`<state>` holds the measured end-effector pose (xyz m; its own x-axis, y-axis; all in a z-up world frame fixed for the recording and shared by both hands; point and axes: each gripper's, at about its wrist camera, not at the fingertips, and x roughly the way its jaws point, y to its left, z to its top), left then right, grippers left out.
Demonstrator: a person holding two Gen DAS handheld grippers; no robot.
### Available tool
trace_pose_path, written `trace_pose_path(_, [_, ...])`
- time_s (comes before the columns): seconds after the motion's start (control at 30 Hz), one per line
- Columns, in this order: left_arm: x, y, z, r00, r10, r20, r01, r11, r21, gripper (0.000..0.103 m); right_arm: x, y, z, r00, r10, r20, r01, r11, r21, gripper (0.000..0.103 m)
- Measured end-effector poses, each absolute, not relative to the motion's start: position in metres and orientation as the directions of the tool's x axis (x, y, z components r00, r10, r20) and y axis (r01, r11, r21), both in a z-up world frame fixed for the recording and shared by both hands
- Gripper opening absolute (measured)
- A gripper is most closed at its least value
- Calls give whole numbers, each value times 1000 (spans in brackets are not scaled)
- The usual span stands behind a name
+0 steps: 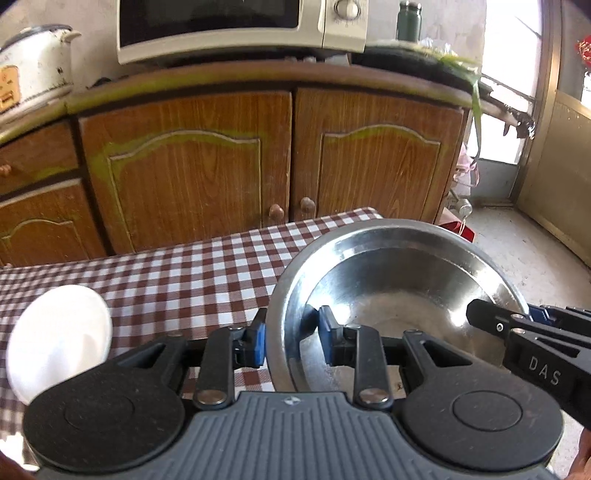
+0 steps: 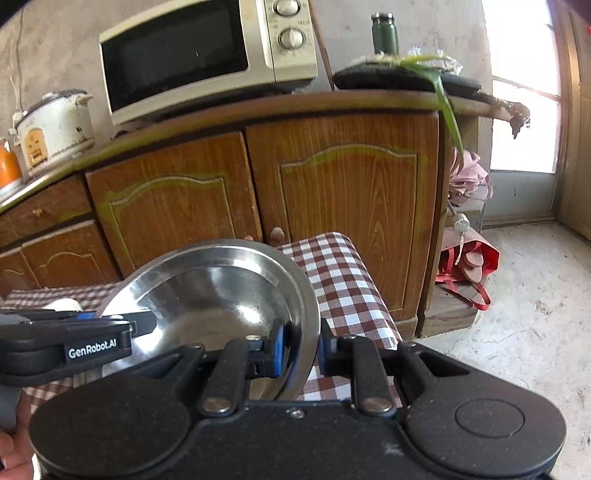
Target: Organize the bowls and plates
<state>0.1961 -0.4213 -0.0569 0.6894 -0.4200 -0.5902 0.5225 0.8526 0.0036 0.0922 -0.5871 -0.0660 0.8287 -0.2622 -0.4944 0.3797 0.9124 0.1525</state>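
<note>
Left gripper (image 1: 291, 341): clamped on steel bowl (image 1: 399, 295) rim at 9 o'clock.
Right gripper (image 2: 301, 345): clamped on the rim at 3 o'clock.
Risk: thin-rim pinches may slip; bowl could tilt onto checked tablecloth (image 1: 184, 266).

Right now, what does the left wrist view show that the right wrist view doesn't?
Only the left wrist view shows the round white plate in full on the checked tablecloth. Only the right wrist view shows the red bag on the floor and an orange container. Both show the shiny steel bowl, its rim clamped by the left gripper and the right gripper, plus the microwave.
</note>
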Motion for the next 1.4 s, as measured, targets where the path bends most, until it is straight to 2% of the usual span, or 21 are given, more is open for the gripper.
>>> trace_pose_path(0.53, [134, -390, -9, 736, -407, -542, 504, 863, 36, 31, 23, -549, -13, 856, -260, -447, 368, 914, 173, 23])
trace_pose_path(1.4, [73, -357, -1, 749, -423, -510, 520, 852, 57, 32, -47, -512, 5, 869, -274, -411, 375, 908, 188, 23])
